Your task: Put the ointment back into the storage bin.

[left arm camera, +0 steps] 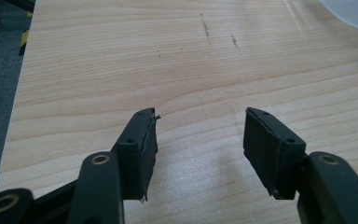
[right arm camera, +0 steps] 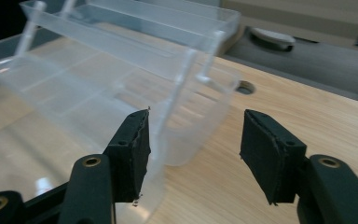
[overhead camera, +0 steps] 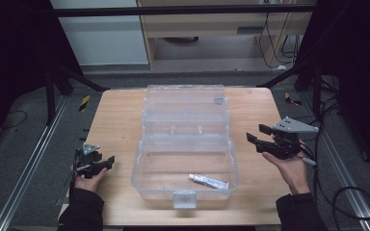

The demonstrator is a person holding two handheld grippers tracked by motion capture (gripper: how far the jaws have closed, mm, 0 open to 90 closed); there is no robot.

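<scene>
Both claws gape empty – left claw [overhead camera: 98, 162] over bare table [overhead camera: 120, 120], right claw [overhead camera: 262, 138] just right of the clear box [overhead camera: 185, 144], a tube [overhead camera: 208, 181] lying in its near tray. Likely next: reach the tube from above, clearing the wall.

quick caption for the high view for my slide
Open clear plastic box holding a small tube on a wooden table, flanked by the open left gripper and right gripper.
</scene>
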